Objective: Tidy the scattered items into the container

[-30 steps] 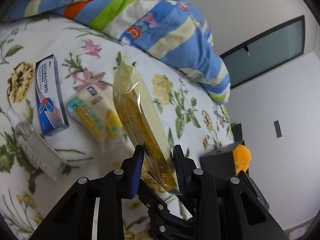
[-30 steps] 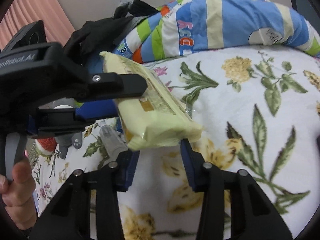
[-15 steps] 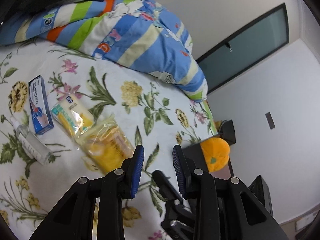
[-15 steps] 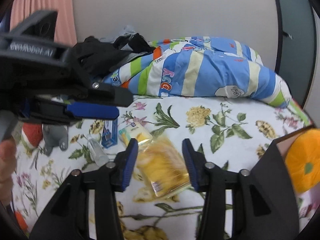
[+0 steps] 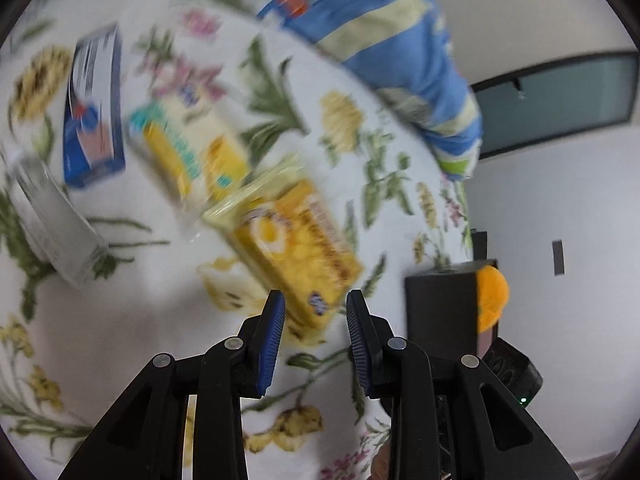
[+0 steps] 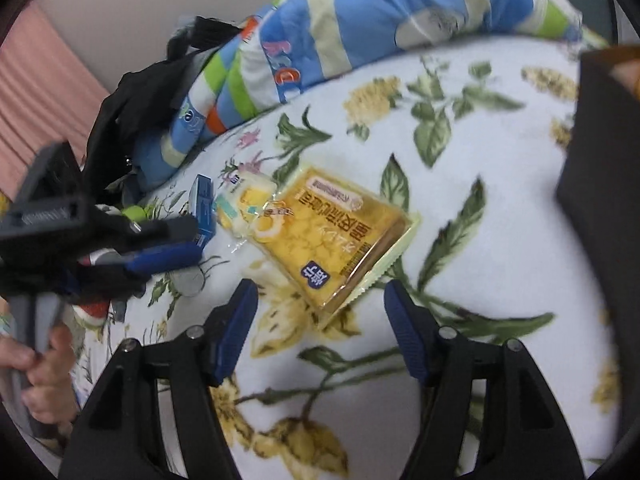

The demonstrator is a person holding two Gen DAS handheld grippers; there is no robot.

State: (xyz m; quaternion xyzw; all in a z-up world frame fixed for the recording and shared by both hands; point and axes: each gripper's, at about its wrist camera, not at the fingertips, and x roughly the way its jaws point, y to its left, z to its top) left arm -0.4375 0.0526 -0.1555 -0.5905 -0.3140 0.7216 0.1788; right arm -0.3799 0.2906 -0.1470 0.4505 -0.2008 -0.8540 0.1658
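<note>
A yellow snack packet (image 5: 296, 256) (image 6: 332, 236) lies flat on the flowered bedspread, held by neither gripper. My left gripper (image 5: 316, 308) hovers just short of its near corner, jaws narrow with nothing between them. The view is motion-blurred. My right gripper (image 6: 320, 296) is opening, its fingertips either side of the packet's near corner without touching it. The left gripper (image 6: 188, 240) also shows at the left of the right wrist view. The black container (image 5: 440, 308) (image 6: 600, 140) stands at the bed's right side, an orange plush (image 5: 492, 292) in it.
A pale yellow packet (image 5: 192, 152) (image 6: 244, 200), a blue box (image 5: 94, 108) (image 6: 204, 204) and a clear bottle (image 5: 52, 216) lie left of the snack packet. A striped quilt (image 5: 380, 20) (image 6: 360, 20) and black clothing (image 6: 132, 108) are piled behind. A person's hand (image 6: 40, 380) grips the left tool.
The left gripper let go of the yellow packet, which dropped flat onto the bed. Both grippers pulled back, then came down close to it. The right jaws spread wider.
</note>
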